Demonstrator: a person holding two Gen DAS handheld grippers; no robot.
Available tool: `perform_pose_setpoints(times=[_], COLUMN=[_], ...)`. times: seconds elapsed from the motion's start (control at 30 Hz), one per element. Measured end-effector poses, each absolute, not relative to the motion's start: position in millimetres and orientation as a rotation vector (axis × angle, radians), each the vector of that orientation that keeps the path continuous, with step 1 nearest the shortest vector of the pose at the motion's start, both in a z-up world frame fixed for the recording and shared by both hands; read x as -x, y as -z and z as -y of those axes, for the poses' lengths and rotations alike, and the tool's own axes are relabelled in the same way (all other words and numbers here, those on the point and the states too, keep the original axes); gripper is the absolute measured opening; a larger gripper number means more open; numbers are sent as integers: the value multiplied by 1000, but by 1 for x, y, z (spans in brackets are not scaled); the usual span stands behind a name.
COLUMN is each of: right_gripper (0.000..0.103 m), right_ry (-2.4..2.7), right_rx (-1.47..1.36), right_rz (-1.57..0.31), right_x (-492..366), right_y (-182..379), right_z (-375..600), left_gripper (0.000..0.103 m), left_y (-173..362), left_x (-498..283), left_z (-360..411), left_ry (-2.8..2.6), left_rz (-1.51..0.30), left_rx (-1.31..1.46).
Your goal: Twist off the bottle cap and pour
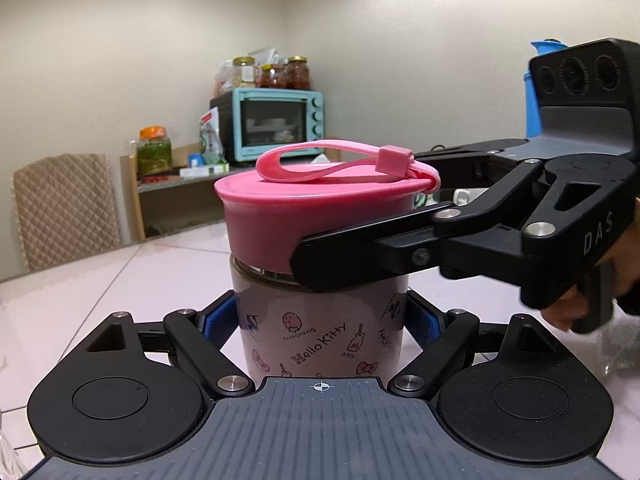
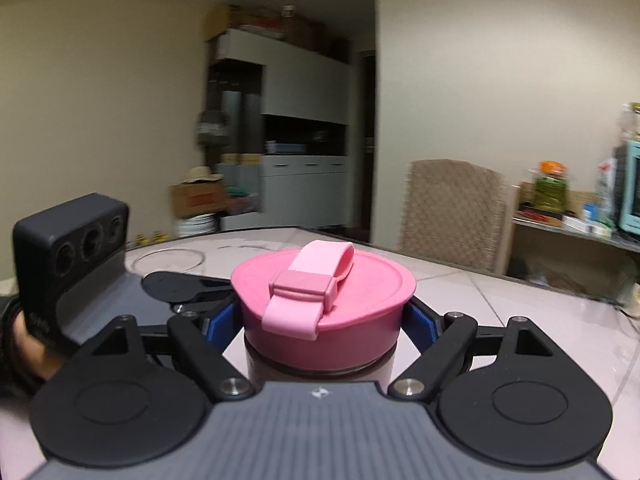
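Note:
A bottle (image 1: pixel 320 340) with a Hello Kitty print stands upright on the tiled table. My left gripper (image 1: pixel 324 320) is shut on its body, a blue pad (image 1: pixel 218 320) pressed against each side. Its wide pink cap (image 1: pixel 304 216) carries a pink loop strap (image 1: pixel 320 160). My right gripper (image 1: pixel 360 216) reaches in from the right, one finger (image 1: pixel 360 252) across the cap's near side, the other behind it. In the right wrist view the cap (image 2: pixel 344 280) sits between the blue pads (image 2: pixel 420 316) of my right gripper (image 2: pixel 322 316), which is shut on it. A little of the bottle (image 2: pixel 320 368) shows below.
The pale tiled table (image 1: pixel 120 280) stretches around the bottle. A quilted chair (image 1: pixel 68 208) stands at its far edge. Behind it, a shelf holds a teal toaster oven (image 1: pixel 276 124) and jars. A blue jug (image 1: pixel 536 92) is at the right. A clear round ring (image 2: pixel 168 258) lies on the table.

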State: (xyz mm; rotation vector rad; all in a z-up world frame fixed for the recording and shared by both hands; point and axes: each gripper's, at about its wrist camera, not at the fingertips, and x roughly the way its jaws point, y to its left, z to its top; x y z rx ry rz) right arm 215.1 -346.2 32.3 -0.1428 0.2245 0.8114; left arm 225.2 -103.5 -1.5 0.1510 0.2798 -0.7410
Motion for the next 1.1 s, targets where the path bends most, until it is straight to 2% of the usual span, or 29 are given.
perform_pose_setpoints(times=[0.3, 0.4, 1.0, 1.1], right_gripper=[85, 96, 96, 89], right_ry=[-842, -782, -381, -357], right_rx=[155, 143, 75, 74], right_rz=[-220, -216, -192, -201], right_x=[-216, -208, -184, -186], right_y=[-38, -41, -31, -28], right_z=[346, 341, 300, 293], left_gripper=[89, 89, 89, 89], left_y=[2, 2, 3, 2], left_x=[-225, -226, -226, -226], left_z=[104, 105, 105, 106], left_ry=[741, 740, 740, 740], left_rz=[-278, -279, -278, -279], left_rx=[-153, -152, -152, -152])
